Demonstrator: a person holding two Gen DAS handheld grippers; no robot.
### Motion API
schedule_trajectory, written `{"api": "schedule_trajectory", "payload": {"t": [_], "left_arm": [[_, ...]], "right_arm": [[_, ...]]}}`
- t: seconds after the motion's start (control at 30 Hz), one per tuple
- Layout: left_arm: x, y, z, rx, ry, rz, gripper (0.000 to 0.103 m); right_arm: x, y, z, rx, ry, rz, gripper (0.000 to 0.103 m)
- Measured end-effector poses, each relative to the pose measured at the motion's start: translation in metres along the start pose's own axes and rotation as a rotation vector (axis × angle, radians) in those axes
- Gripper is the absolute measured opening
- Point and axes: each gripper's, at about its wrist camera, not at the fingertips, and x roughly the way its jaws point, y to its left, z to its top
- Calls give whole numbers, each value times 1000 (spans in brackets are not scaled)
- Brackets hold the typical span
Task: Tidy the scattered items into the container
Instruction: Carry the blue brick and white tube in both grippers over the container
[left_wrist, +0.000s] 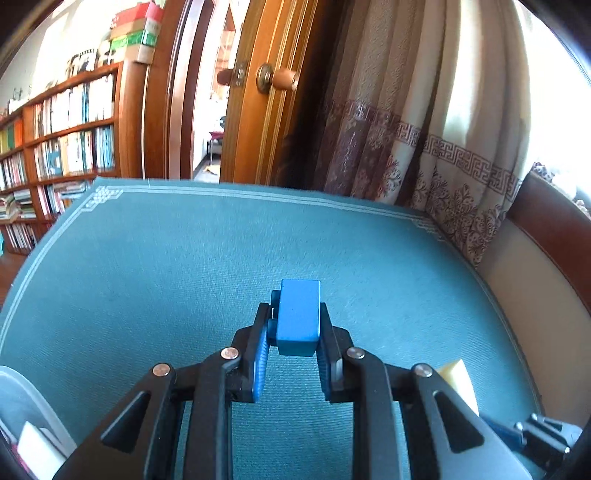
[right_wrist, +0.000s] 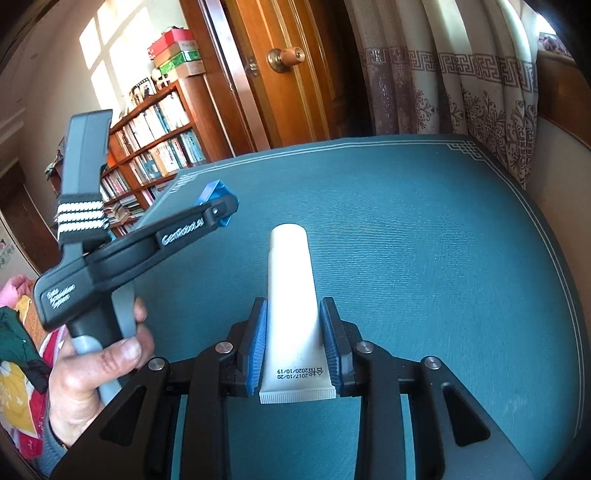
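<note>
While left claw (left_wrist: 295, 325) grips blue block (left_wrist: 297, 314), container (left_wrist: 22, 391) alongside, white tube (right_wrist: 293, 314) clamped

Relative to the mat (right_wrist: 406, 240): tube (right_wrist: 291, 295) lay between my right gripper's (right_wrist: 293, 339) pads above it, block (left_wrist: 297, 317) in my left gripper (left_wrist: 295, 332), container (left_wrist: 22, 398) off its left edge.

The blue block (left_wrist: 297, 317) looks like smooth matt plastic. The white tube (right_wrist: 293, 310) is soft plastic with a slight shine and a ribbed crimped end. The bench (left_wrist: 184, 258) is covered with teal woven cloth, rough and matt. The left gripper (left_wrist: 293, 325) is black matt plastic with metal rivets and ribbed blue pads (left_wrist: 261, 354). The door (left_wrist: 255, 122) is glossy varnished wood
</note>
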Motion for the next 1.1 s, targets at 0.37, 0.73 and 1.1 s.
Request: {"api": "schedule_trajectory", "payload": {"t": [0.37, 0.73, 1.1], "left_arm": [[-54, 13, -11, 5, -61, 45, 25], [-98, 35, -38, 41, -71, 121, 25], [-126, 60, -56, 49, -77, 175, 26]], "right_arm": [[-24, 34, -13, -16, -24, 67, 31], [-25, 66, -20, -16, -31, 125, 31], [-22, 97, -24, -31, -26, 176, 31]]}}
